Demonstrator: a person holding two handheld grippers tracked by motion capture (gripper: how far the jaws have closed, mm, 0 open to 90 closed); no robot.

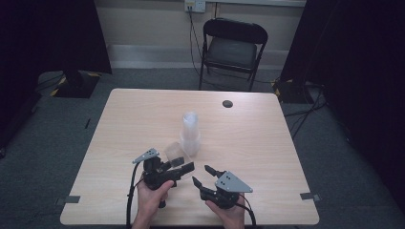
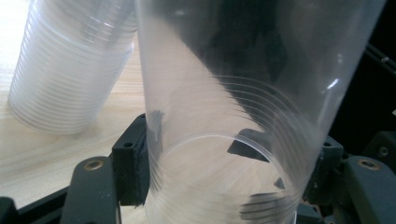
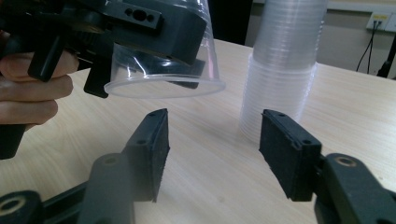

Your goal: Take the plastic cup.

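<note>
Holding a single clear plastic cup point(image 1: 175, 153) clamped in our left hand-held gripper point(image 1: 184, 168), we have it lifted off the desk point(image 1: 143, 114) and tipped on its side, mouth turned toward our right hand-held gripper point(image 1: 203, 174). In the left gripper view the pads press on the cup's thin wall from both sides, near the rim. The right hand-held gripper carries nothing: its jaws stand partly apart, just short of the cup's rim at about 3 o'clock from it in the high view. The stack of cups point(image 1: 190, 133) stands upright near the desk's middle, at about 1 o'clock from the held cup and just beyond it.

We judge the main risk to be the cup itself. Its wall is thin and springy, so a hard squeeze may buckle or crack it, and a slack one may let it slip out, since the smooth plastic gives the pads little to bite on. If we bring the right jaws in at a poor angle, they may catch the rim point(image 3: 164, 87) and pry the cup loose, or pinch it flat. Swinging either hand toward 12 o'clock could also knock the stack, which looks tall and light, and topple it across the desk.
</note>
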